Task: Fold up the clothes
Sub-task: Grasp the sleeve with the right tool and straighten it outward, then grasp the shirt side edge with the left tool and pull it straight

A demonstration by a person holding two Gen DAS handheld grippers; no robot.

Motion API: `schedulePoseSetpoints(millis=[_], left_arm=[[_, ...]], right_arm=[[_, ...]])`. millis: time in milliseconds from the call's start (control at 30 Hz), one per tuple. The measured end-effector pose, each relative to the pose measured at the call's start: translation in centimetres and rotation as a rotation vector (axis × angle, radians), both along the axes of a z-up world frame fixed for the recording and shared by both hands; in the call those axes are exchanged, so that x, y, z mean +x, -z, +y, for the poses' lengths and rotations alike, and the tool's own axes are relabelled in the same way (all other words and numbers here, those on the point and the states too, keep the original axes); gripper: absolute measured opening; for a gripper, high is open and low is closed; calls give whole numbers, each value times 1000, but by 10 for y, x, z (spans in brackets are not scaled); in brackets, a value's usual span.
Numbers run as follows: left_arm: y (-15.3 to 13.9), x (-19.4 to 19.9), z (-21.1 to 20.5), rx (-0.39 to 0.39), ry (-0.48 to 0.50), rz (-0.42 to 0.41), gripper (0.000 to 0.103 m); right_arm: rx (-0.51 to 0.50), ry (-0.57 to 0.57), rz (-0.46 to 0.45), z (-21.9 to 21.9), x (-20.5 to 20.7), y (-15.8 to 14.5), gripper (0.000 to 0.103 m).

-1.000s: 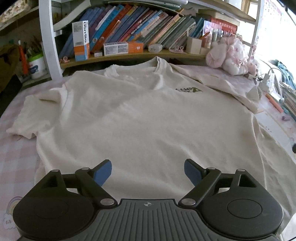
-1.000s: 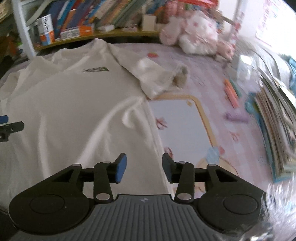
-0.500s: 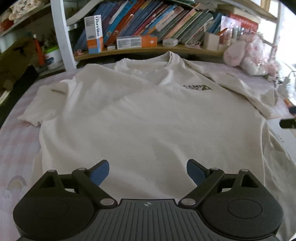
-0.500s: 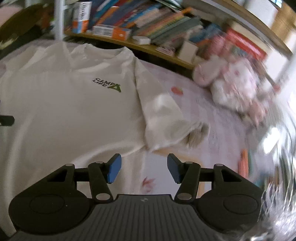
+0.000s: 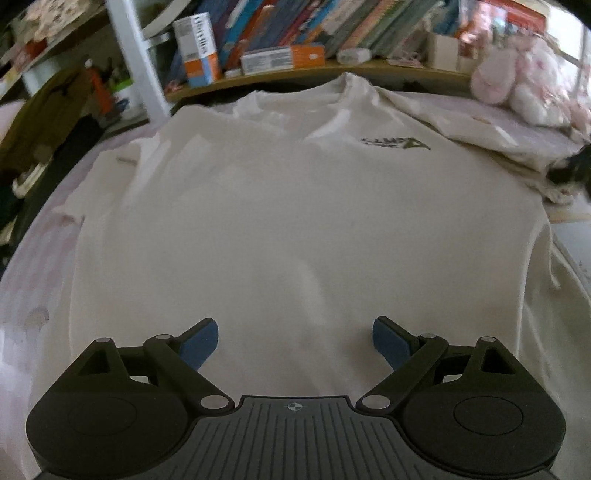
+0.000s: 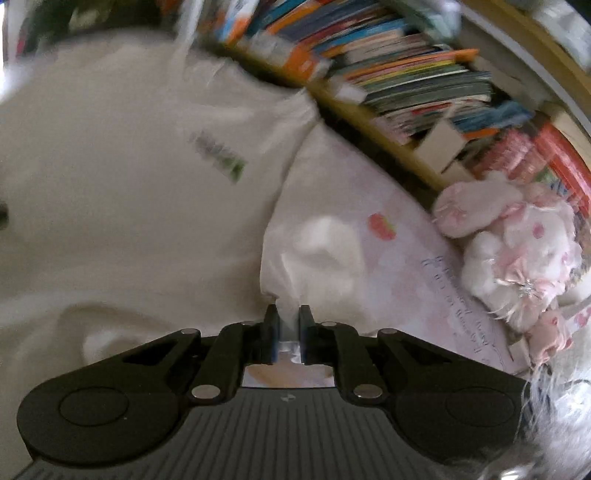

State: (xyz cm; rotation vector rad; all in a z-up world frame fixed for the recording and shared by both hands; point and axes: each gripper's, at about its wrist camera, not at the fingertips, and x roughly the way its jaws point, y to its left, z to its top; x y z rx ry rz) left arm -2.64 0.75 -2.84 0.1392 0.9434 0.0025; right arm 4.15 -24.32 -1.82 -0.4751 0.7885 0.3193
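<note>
A cream T-shirt point(image 5: 295, 206) with a small dark chest logo point(image 5: 397, 142) lies spread face up on the pink table. My left gripper point(image 5: 294, 341) is open and empty, hovering over the shirt's lower middle. My right gripper point(image 6: 288, 325) is shut on the shirt's right sleeve point(image 6: 317, 258), with cloth pinched between the blue pads. The right gripper also shows in the left wrist view point(image 5: 570, 168) as a dark blur at the sleeve end. The right wrist view is motion-blurred.
A shelf of books point(image 5: 295, 29) runs along the back edge. An orange and white box point(image 5: 197, 48) stands on it. A pink plush toy point(image 6: 513, 251) lies at the back right. A white shelf post point(image 5: 136, 59) stands at the back left.
My right gripper moved forward to the right sleeve and shut on it. My left gripper shifted slightly over the shirt and stayed open.
</note>
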Motion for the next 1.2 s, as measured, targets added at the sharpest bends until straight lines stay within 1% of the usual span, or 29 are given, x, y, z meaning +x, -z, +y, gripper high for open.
schedulePoseSetpoints(millis=[100,167,233,300,333,367,400,433,533,567,667,767,800,833,900,967,1000,1100,1200], left_arm=[[0,0,3,-5,-30,5,93],[0,0,2,2,-36,10,93],[-1,0,0,15,-33,14,93],[-2,0,-2,36,-16,17,93],[-2,0,-3,49,-6,18,93],[-2,0,-4,62,3,18,93],[-2,0,-4,70,9,18,93],[-2,1,-4,72,12,19,93],[-1,2,-2,61,4,18,94],[-1,3,-1,55,-1,17,94],[0,4,1,30,-18,20,94],[0,4,4,4,-30,26,95],[0,5,6,-4,-33,29,95],[1,6,7,-11,-37,33,95],[0,8,9,-5,-45,35,95],[-3,8,11,9,-49,26,95],[-6,8,14,11,-47,16,95],[-17,8,25,15,-56,-25,95],[-25,12,47,21,-96,-52,95]], right_arm=[[40,156,-54,-52,29,-16,10],[60,276,-31,-86,54,-11,10],[101,355,49,-116,79,4,10],[155,395,139,-137,98,23,10],[170,413,165,-142,103,29,14],[169,435,157,-146,105,32,20],[161,458,136,-149,105,33,35],[151,484,113,-152,104,32,38],[162,558,54,-162,91,18,36],[183,564,46,-164,83,13,36],[311,513,56,-160,50,-1,36],[392,451,99,-143,30,1,36],[399,427,115,-134,26,4,35],[384,402,128,-126,22,10,34],[309,379,158,-115,17,24,34],[228,384,191,-114,14,38,34],[206,390,189,-116,12,40,34],[146,411,155,-117,9,34,34],[131,409,102,-107,5,21,34]])
